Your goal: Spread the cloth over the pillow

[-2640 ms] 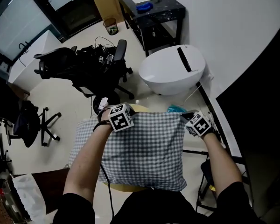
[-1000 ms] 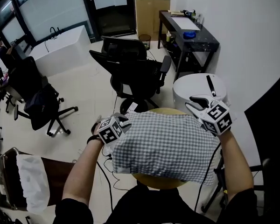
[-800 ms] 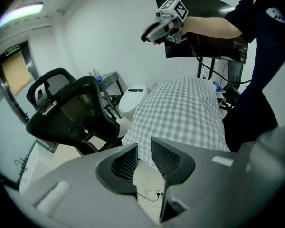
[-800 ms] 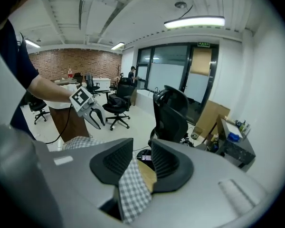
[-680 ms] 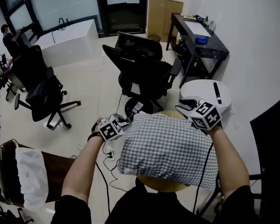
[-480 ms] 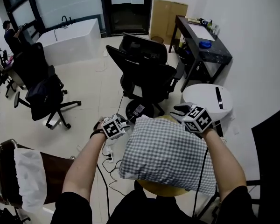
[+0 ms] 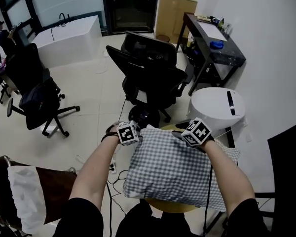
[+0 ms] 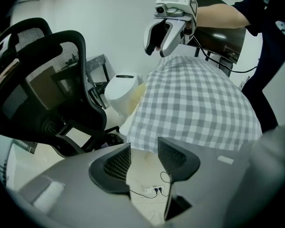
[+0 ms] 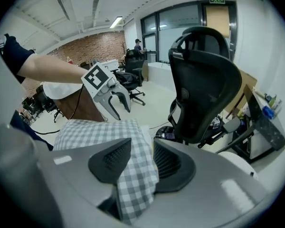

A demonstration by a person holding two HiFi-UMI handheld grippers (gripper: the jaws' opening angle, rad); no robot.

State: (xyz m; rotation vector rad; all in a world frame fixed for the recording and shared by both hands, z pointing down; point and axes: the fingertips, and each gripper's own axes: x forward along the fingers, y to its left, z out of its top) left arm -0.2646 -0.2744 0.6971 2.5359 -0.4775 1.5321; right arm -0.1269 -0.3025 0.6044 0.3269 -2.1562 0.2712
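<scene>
Checked cloth is lying just right of the left tongs, opening empty; the right tongs, nearer, are loosening around its corner.

A black office chair stands beside a round white table; behind them are a dark side table and a cardboard box.

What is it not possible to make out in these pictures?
Pillow: all views, almost wholly under the checked cloth.
Round yellow top: head view, cloth covers all but its rim.
Cloth's right part: head view, partly behind the right forearm.
Items on the black table: head view, too small.
</scene>
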